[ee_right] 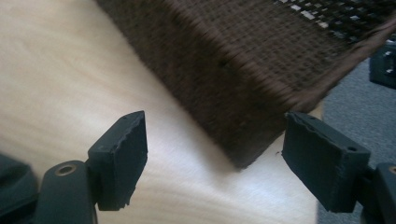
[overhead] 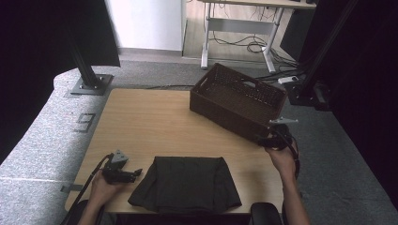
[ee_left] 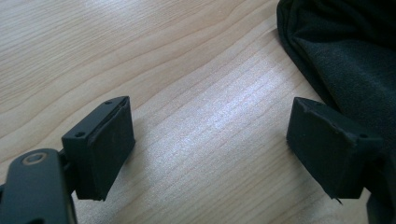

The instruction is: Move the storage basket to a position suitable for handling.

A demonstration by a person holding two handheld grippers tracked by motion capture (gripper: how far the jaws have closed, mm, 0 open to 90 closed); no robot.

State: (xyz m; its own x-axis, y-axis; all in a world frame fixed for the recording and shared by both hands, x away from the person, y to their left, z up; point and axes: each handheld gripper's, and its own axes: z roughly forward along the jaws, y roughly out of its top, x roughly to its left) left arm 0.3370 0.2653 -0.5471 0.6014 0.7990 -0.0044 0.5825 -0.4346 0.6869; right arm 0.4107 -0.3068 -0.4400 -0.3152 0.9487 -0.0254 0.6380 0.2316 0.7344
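High view, folded dark cloth (overhead: 185, 183), woven basket (overhead: 237, 100), possibly "9" floor marking (overhead: 85, 122)

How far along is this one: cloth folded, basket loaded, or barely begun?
Done: the black cloth lies folded at the table's near edge. In hand: nothing; the left gripper is open beside it, the right gripper open at the wicker basket corner. Left: cloth is not in the basket.

We see a light wooden table (overhead: 150, 122) standing on grey carpet (overhead: 42, 136); beyond it a white wall panel (overhead: 145, 23) meets a pale floor strip; a white-legged desk (overhead: 244, 28) stands farther back, with black cables (overhead: 244, 44) tangled beneath it; dark curtains (overhead: 33, 47) hang at both sides; black metal posts (overhead: 87, 70) rise from floor plates.
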